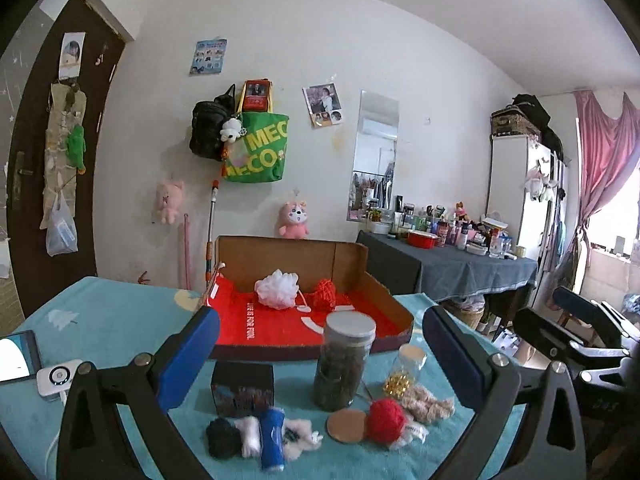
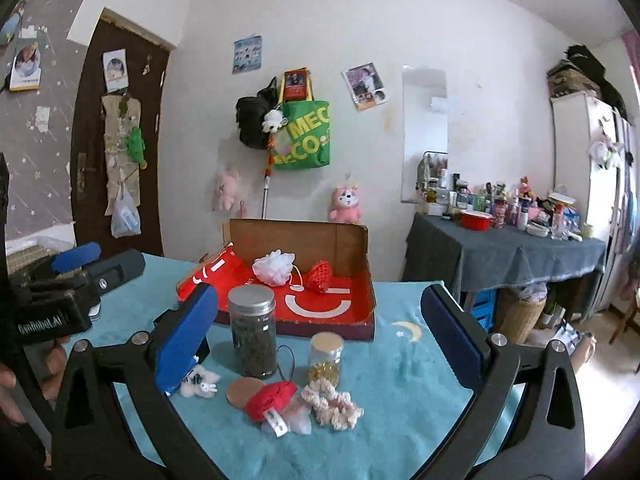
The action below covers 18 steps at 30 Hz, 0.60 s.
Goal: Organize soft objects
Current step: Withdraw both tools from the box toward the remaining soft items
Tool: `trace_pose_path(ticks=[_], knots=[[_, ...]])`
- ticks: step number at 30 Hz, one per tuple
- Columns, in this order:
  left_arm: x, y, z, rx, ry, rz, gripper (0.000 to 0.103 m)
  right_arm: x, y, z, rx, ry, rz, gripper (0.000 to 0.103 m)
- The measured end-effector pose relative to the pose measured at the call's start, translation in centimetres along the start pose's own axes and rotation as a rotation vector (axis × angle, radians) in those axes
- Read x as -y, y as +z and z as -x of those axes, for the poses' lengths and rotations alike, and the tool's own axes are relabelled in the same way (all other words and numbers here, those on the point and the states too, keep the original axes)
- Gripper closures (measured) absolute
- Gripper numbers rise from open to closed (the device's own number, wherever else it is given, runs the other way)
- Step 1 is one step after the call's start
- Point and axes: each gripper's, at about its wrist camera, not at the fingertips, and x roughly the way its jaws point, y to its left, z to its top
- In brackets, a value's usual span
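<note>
My left gripper [image 1: 322, 316] stands open over the teal table's near edge, with nothing touching its blue pads. Below it lie a black pompom [image 1: 222, 438], a white fluffy piece [image 1: 248, 436], a blue tube [image 1: 273, 444] and a red yarn ball [image 1: 386, 418]. My right gripper [image 2: 320, 292] is open too, above the red yarn ball [image 2: 270, 398] and a cream scrunchie [image 2: 332, 404]. Behind stands a cardboard box [image 2: 360, 248] lined in red, holding a white bath pouf [image 2: 274, 267] and a red knitted piece [image 2: 319, 276].
A tall jar of dark contents [image 2: 253, 332], a small jar of gold bits [image 2: 326, 358], a cork coaster [image 2: 242, 392] and a black box [image 1: 242, 390] stand among the soft things. A phone [image 1: 16, 356] lies at the left. A cluttered grey-clothed table [image 2: 500, 252] stands right.
</note>
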Motion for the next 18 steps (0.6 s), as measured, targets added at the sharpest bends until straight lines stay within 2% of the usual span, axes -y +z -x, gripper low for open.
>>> trace_pose_path(ticks=[4, 7, 11, 18], knots=[[0.8, -2.1, 0.1, -0.006, 0.031, -0.051, 0.000, -0.6, -2.1, -0.3, -0.029, 0.000, 0.007, 0.000], [1.0, -3.7, 0.0, -0.023, 0.040, -0.051, 0.000, -0.8, -3.8, -0.9, -0.059, -0.002, 0.000, 0.000], [0.4, -5.9, -0.7, -0.075, 0.037, -0.012, 0.000, -0.3, -5.9, -2.0, -0.111, 0.003, -0.028, 0.000], [-0.3, -8.9, -3.0, -0.184, 0.061, -0.010, 0.000, 0.5, -9.4, -4.1, -0.212, -0.014, -0.050, 0.000]])
